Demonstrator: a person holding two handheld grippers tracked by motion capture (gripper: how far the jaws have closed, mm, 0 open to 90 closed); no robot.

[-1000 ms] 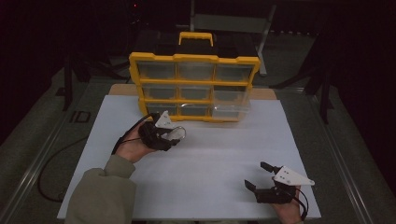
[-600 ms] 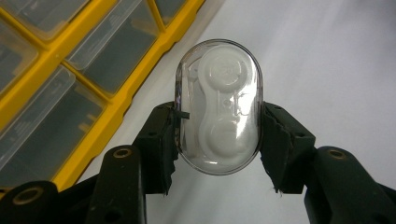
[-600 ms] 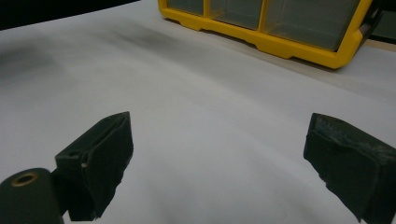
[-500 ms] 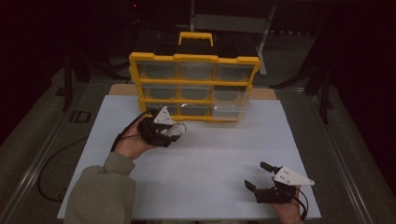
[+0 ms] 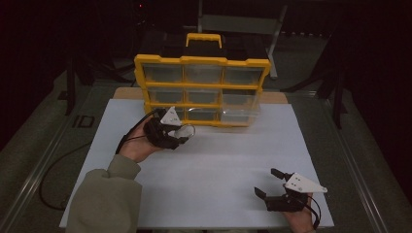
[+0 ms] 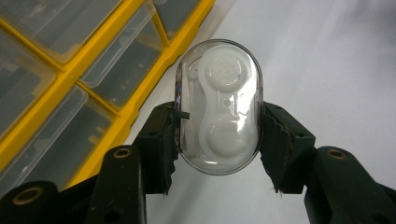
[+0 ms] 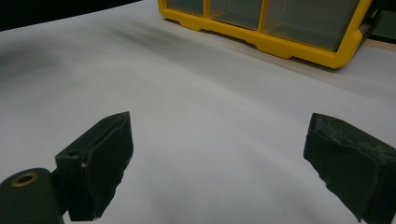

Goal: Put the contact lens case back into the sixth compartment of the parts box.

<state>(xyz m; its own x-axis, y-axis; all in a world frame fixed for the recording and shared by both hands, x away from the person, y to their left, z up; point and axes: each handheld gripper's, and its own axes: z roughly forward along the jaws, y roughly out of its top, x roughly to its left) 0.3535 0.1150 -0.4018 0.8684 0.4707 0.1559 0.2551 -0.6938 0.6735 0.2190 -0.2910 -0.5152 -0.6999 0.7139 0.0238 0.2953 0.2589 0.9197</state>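
My left gripper is shut on a clear oval plastic case with a white contact lens holder inside it. Both pads press on the case's long sides. It hangs above the white sheet, just in front of the bottom row of the yellow drawer cabinet. In the high view the case shows as a small clear oval at the gripper's tip. My right gripper rests low near the table's front right, open, with nothing between its jaws.
The yellow cabinet with clear drawers stands at the back of the white sheet. One drawer at its lower right is pulled out. Dark floor and metal frames surround the table.
The left hand has drifted slightly left and toward the cabinet with the case still gripped. The right gripper has stayed put.
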